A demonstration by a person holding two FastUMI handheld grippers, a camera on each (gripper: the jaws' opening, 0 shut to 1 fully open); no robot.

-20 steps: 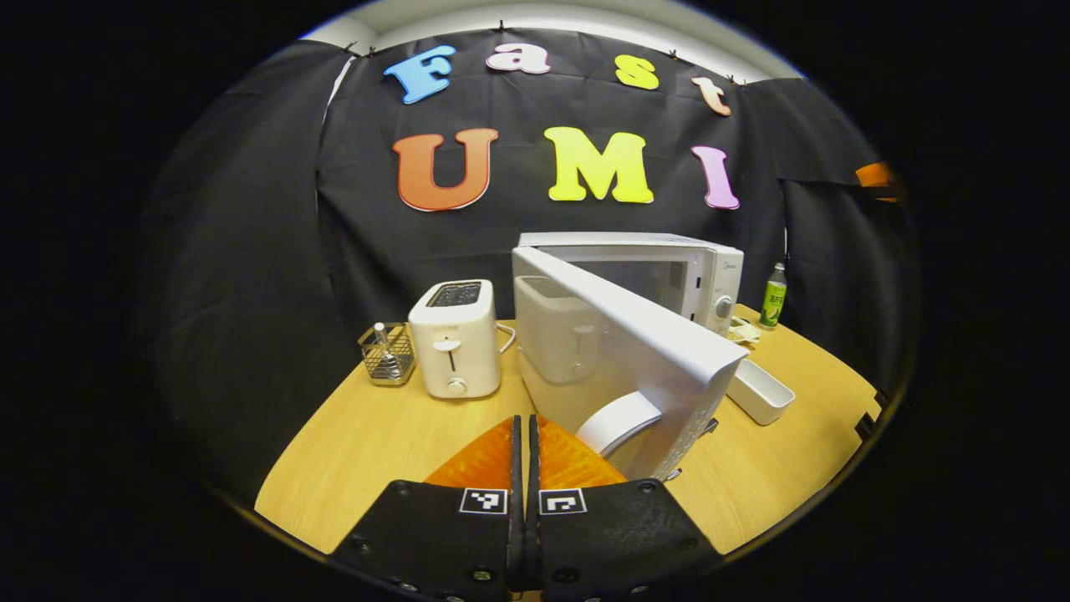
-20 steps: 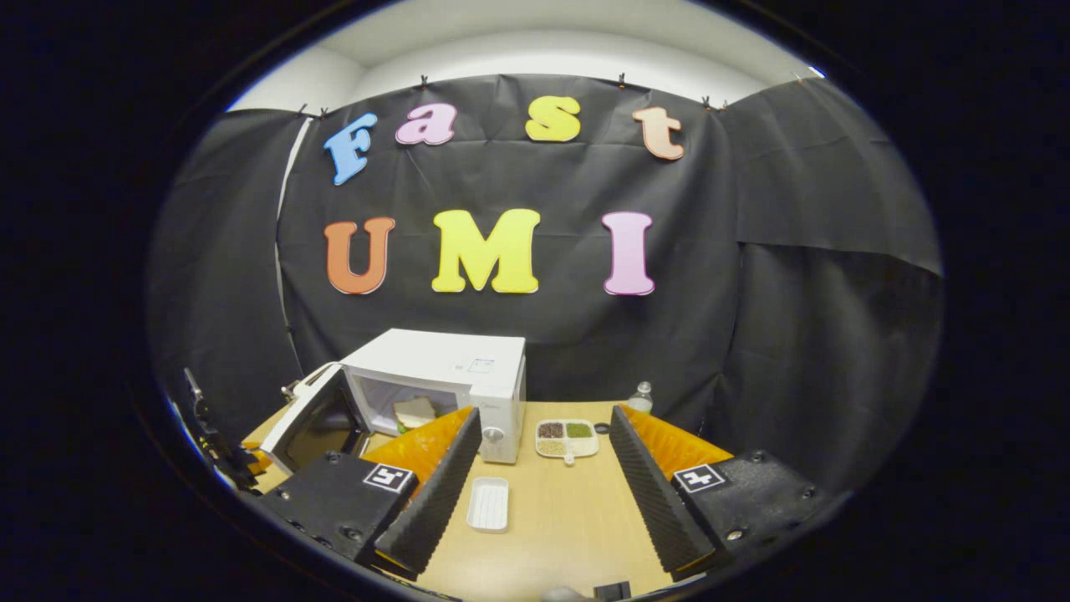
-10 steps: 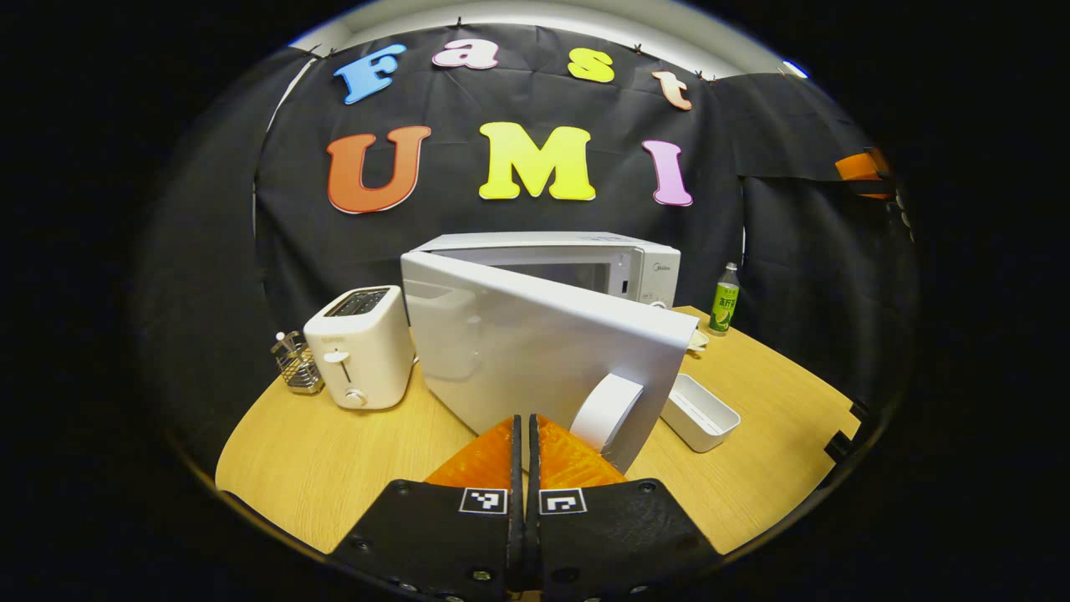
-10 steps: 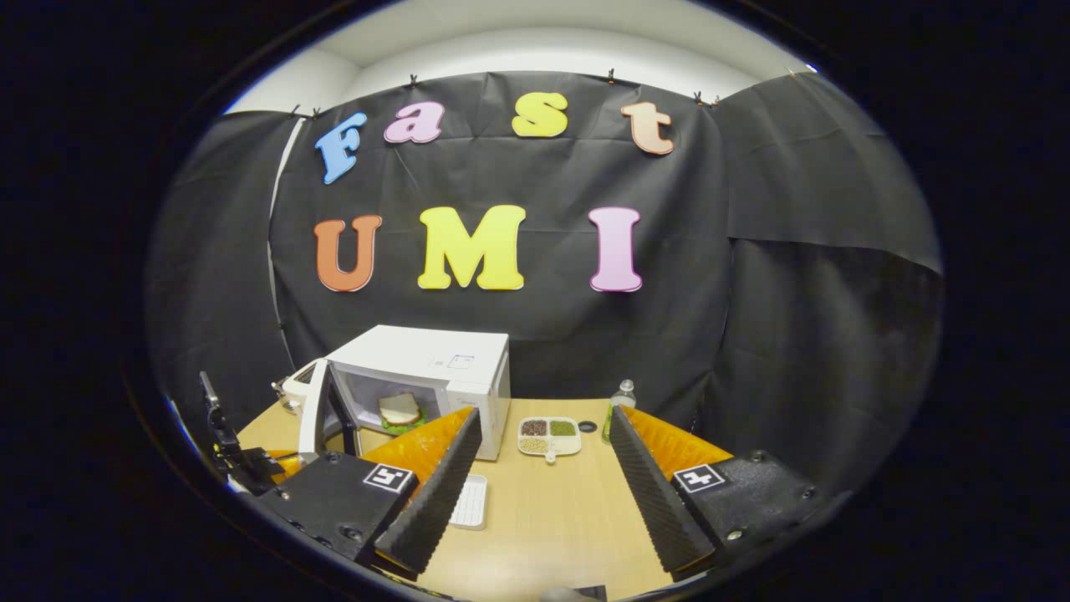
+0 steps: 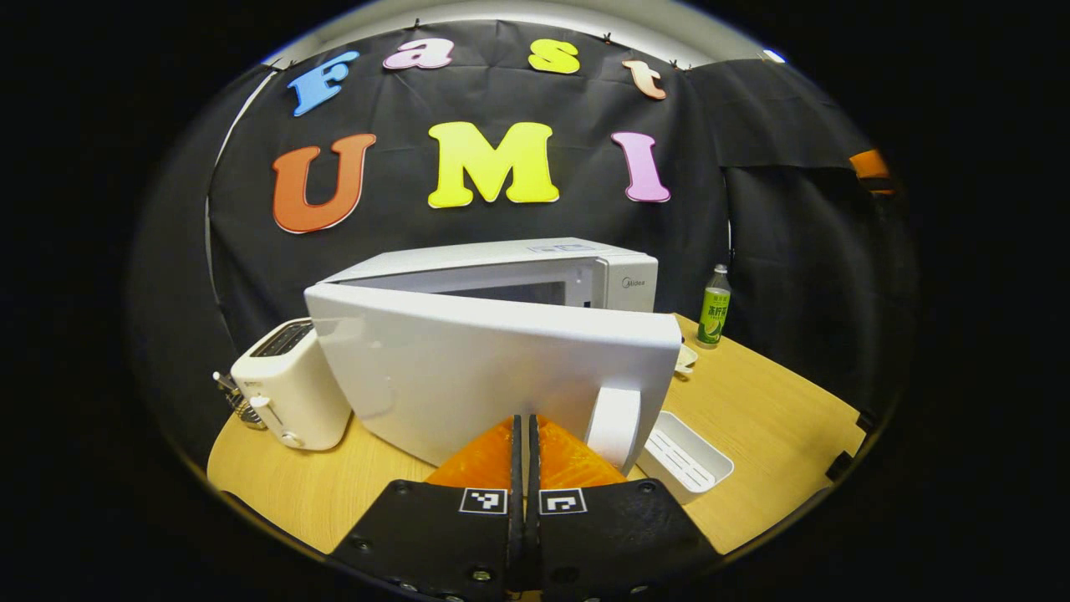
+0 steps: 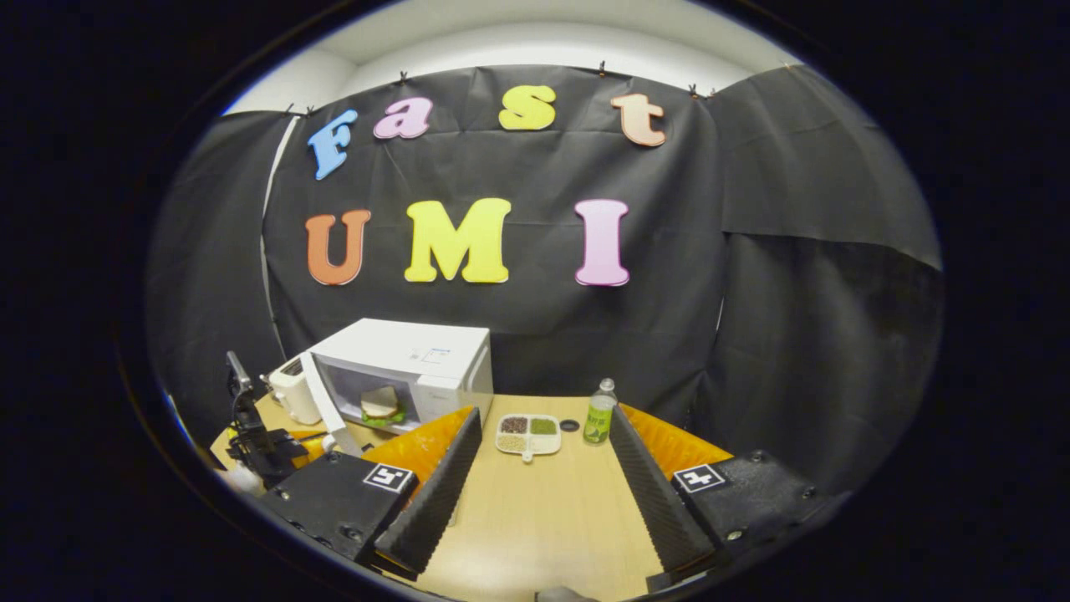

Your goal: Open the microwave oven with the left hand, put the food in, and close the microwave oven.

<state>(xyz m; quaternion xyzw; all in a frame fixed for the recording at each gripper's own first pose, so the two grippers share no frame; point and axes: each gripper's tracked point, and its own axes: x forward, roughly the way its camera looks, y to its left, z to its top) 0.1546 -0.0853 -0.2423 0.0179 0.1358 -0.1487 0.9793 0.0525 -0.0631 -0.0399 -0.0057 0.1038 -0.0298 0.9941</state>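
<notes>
Right gripper view: one sandwich (image 6: pixel 380 403) inside one microwave (image 6: pixel 410 355); right tool (image 6: pixel 535 477) released, left tool (image 5: pixel 525 447) clenched.

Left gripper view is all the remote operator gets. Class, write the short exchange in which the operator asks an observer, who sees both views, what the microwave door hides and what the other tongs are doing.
Operator: The half-open door blocks my sight into the microwave. Is the food inside?
Observer: Yes. In the right gripper view a sandwich lies in the cavity.
Operator: Are the right tongs holding anything?
Observer: No. The right tongs are open above the table, with nothing between their fingers.
</notes>
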